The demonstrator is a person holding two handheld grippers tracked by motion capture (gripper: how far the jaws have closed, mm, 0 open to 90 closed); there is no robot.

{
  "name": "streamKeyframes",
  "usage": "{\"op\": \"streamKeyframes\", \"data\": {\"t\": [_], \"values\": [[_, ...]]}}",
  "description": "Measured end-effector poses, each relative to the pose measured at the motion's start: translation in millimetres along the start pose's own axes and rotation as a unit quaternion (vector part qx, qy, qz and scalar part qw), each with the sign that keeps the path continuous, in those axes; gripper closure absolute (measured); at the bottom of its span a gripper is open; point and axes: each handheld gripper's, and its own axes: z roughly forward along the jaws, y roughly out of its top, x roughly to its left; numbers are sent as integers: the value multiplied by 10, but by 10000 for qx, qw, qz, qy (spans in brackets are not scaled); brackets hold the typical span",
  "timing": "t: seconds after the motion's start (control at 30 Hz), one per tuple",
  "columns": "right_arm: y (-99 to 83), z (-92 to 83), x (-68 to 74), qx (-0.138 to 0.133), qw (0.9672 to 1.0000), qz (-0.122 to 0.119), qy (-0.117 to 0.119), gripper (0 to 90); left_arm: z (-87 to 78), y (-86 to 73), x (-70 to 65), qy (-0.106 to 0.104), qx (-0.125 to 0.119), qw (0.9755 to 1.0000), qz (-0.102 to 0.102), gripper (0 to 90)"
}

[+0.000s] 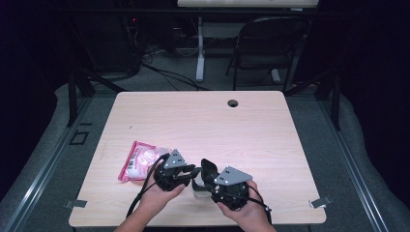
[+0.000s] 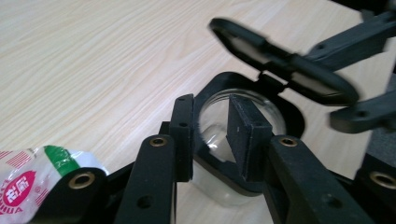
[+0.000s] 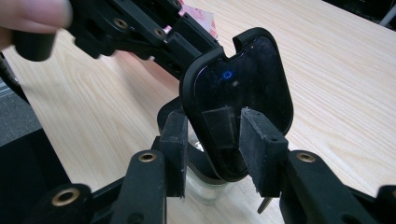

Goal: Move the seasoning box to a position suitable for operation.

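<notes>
A small clear glass jar (image 1: 197, 187) with a black collar (image 2: 293, 116) stands near the table's front edge, between my two grippers. Its hinged black lid (image 1: 208, 169) (image 3: 238, 84) is tipped up. My right gripper (image 1: 210, 177) (image 3: 212, 135) comes in from the right, and its pads press on the lid's two side edges. My left gripper (image 1: 192, 173) (image 2: 210, 126) comes from the left. One jaw stands outside the collar and the other over the jar's mouth, with a gap at the rim, so it is open.
A pink and white snack packet (image 1: 140, 162) (image 2: 28, 182) lies flat just left of the left hand. The pale wooden table (image 1: 203, 121) has a cable hole (image 1: 233, 103) near its far edge. A black folding chair (image 1: 270, 43) stands beyond it.
</notes>
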Motion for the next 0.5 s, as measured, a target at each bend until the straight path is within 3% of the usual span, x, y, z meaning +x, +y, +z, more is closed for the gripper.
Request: {"op": "streamKeyframes", "data": {"t": [0.23,0.37,0.5], "values": [[-9,-20,-17,-24,10000,43,21,645,147,-29,65,14,84,9999,-124,665],[-18,-23,-29,-32,10000,61,49,646,213,-56,76,25,223,9997,-136,680],[-23,-26,-35,-54,9999,76,57,649,224,-71,85,-5,198,9997,-136,688]]}}
